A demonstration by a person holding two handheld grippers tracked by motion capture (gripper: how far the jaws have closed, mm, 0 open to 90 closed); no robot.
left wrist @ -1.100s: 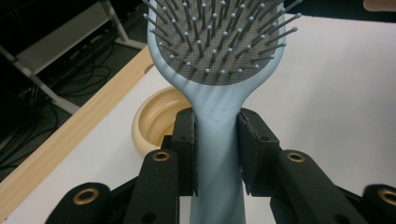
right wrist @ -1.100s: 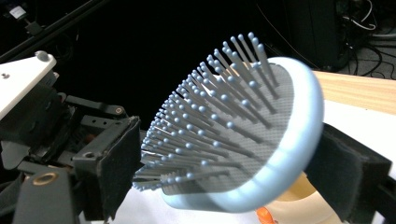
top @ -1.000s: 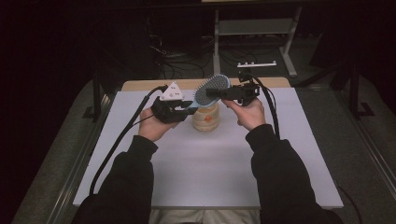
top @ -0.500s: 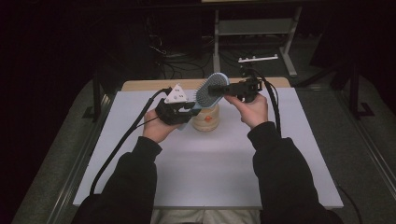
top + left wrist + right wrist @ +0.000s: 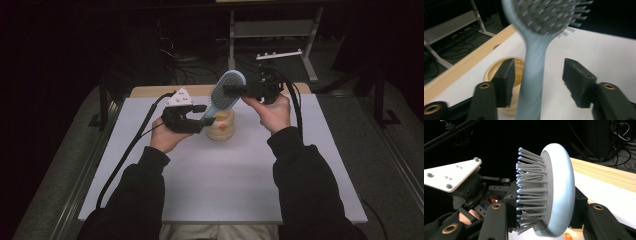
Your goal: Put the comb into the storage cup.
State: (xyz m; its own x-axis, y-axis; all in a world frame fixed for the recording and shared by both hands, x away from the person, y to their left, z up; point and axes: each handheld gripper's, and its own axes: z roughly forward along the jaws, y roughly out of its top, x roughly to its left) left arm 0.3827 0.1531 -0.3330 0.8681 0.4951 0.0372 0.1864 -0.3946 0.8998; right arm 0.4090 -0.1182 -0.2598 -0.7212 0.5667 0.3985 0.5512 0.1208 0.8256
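A light-blue hairbrush with grey bristles hangs tilted above a cream cup on the white table top. My right gripper is shut on the brush head, one jaw at the bristles and one at the back. My left gripper stands open around the brush handle. Its jaws have just been opening, and a gap shows between the handle and the right pad. The cup stands just below and behind the left jaw. Across from my right gripper I see the left gripper.
A wooden strip runs along the table's far edge. Behind it, on the dark floor, are a metal frame and loose cables. Both gripper cables trail back over the table toward the person.
The right gripper has closed on the brush head and risen a little with it. The left gripper's jaws have parted from the handle.
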